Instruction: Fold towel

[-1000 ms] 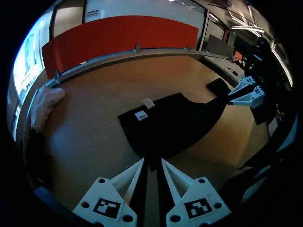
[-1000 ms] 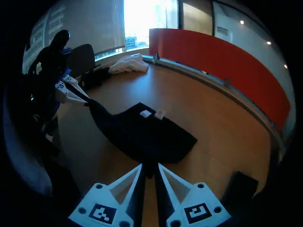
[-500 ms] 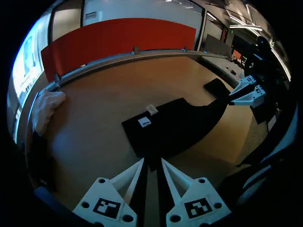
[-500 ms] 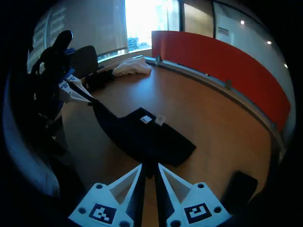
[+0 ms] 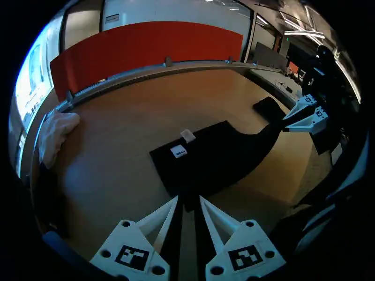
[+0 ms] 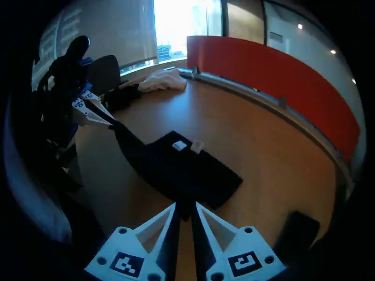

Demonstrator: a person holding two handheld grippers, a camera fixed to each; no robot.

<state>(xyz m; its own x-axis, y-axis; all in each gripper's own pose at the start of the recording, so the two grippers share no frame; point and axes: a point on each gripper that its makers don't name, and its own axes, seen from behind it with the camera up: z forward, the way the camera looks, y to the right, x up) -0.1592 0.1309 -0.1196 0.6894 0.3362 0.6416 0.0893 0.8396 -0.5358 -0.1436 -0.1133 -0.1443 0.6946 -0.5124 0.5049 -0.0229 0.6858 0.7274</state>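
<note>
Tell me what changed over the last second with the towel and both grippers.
The dark towel slid slightly across the table toward the grippers, so its white tags came a little nearer. Nothing was taken hold of or let go: the left gripper and right gripper each stay shut on a near corner. The white cloth at the table's far edge stayed put.

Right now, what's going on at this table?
A person is working a dark towel with two hand-held tools. The left tongs pinch one near corner and the right tongs pinch the other, so the near edge hangs stretched between them, lifted off the wooden table. The far part of the towel lies flat with its white tags facing up. A white cloth sits bunched at the table's far edge, untouched.
</note>
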